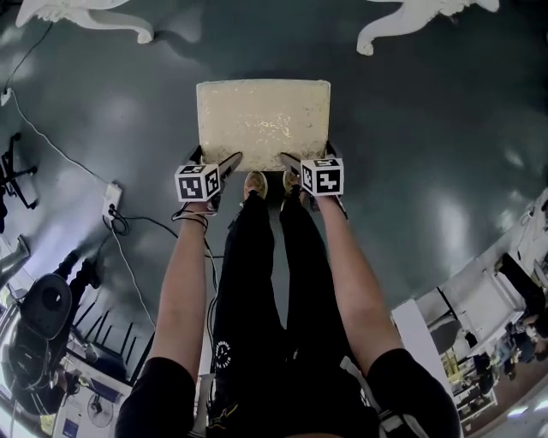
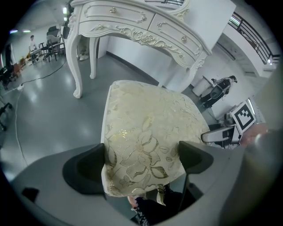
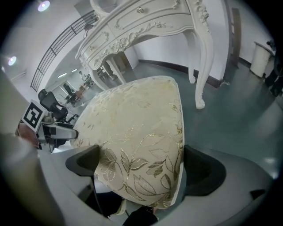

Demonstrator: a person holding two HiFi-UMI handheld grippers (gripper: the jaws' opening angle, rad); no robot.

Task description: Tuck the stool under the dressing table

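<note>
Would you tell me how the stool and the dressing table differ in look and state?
The stool has a cream seat patterned with gold leaves; the dressing table is white and carved, with drawers. The stool is clamped at its near corners by the left claw and right claw; the dressing table stands untouched. The stool sits out in front, not under the taller dressing table. Both are pale and ornate.

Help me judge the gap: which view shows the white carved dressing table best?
The left gripper view: the white carved dressing table shows its drawer front, carved apron and legs. The right gripper view shows it at a slant, with a full leg. The head view catches only two curled feet at the top edge.
</note>
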